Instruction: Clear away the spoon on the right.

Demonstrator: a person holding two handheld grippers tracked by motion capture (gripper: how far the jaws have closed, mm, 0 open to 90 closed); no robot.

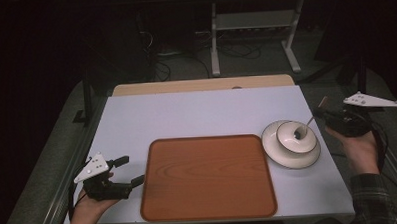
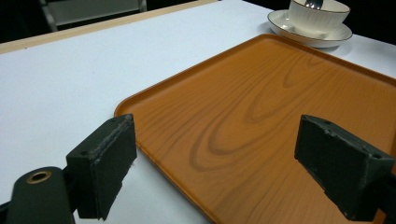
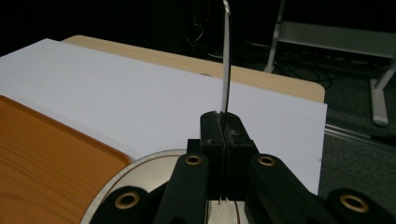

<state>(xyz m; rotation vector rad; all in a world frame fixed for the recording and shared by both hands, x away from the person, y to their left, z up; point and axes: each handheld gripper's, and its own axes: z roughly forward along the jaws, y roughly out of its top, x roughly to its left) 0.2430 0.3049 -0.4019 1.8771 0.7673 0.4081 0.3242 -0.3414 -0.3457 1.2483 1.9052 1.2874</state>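
A white cup stands on a white saucer to the right of an orange wood-grain tray. A metal spoon slants out of the cup, with its bowl inside. My right gripper is shut on the spoon's handle; in the right gripper view the handle sticks straight up from the closed jaws, above the saucer rim. My left gripper hovers open at the tray's left edge, nothing between its jaws. The cup and saucer lie far off in the left gripper view.
The tray lies on a white board over a wooden tabletop. White metal frame legs and cables stand on the dark floor behind. The table's right edge is close to my right hand.
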